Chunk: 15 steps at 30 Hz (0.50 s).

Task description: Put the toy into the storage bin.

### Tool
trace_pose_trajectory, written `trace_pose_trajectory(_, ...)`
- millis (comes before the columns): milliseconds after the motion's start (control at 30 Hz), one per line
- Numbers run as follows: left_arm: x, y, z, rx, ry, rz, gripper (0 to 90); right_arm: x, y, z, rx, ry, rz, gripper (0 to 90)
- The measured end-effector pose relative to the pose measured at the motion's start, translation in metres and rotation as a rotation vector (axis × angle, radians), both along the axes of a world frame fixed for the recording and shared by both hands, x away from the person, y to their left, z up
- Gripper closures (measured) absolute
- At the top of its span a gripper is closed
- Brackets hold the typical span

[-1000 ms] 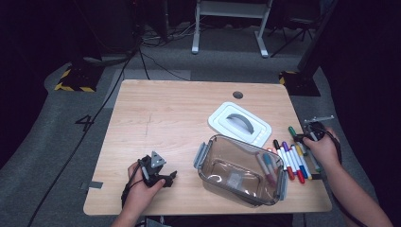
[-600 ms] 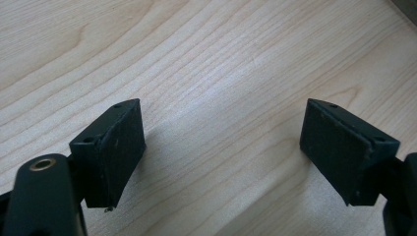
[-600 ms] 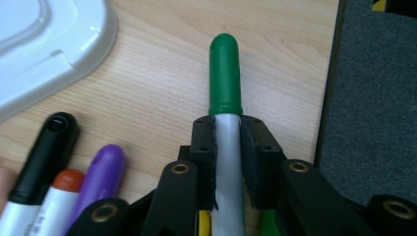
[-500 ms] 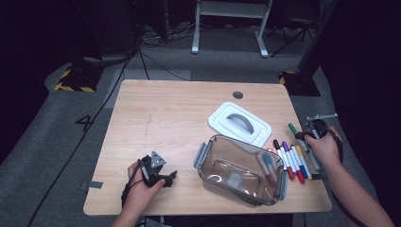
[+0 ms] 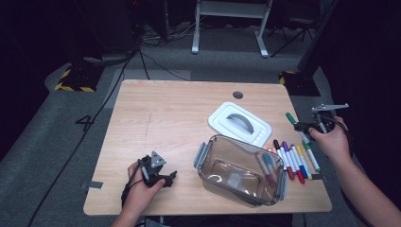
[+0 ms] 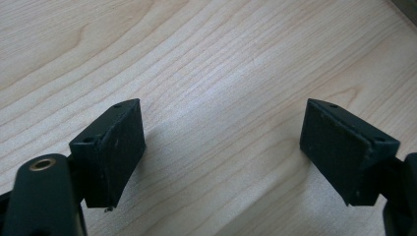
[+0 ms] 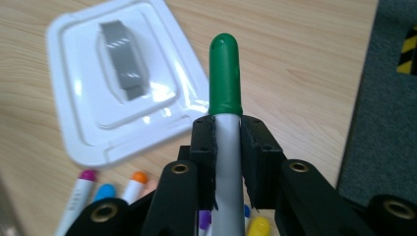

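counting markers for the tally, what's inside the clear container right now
Inside the clear container, at its right end, lie two markers, one with a blue cap, one reddish. A small pale patch shows on its floor. The far wall's glare could hide something small.

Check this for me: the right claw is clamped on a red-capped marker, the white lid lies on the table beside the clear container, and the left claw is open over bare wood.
One slip: the marker in the right claw has a green cap, not red, as the right gripper view shows. The rest stands: the white lid lies on the table beside the clear container, and the left claw is open over bare wood.
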<state>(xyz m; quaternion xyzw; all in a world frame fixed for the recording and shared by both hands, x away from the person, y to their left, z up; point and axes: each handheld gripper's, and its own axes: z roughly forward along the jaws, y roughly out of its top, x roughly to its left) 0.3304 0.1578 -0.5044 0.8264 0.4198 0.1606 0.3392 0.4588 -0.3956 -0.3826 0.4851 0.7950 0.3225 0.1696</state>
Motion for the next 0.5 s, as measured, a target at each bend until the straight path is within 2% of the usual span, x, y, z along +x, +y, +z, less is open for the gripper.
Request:
trace_pose_trajectory(267, 0.000, 0.000, 0.000, 0.002, -0.001, -0.002, 17.7, -0.026, 0.041, 0.038, 0.048, -0.019, 0.150, 77.4)
trace_pose_trajectory(500, 0.000, 0.000, 0.000, 0.003, -0.006, 0.000, 17.6, -0.049, 0.077, 0.058, 0.088, -0.008, 0.280, 77.4)
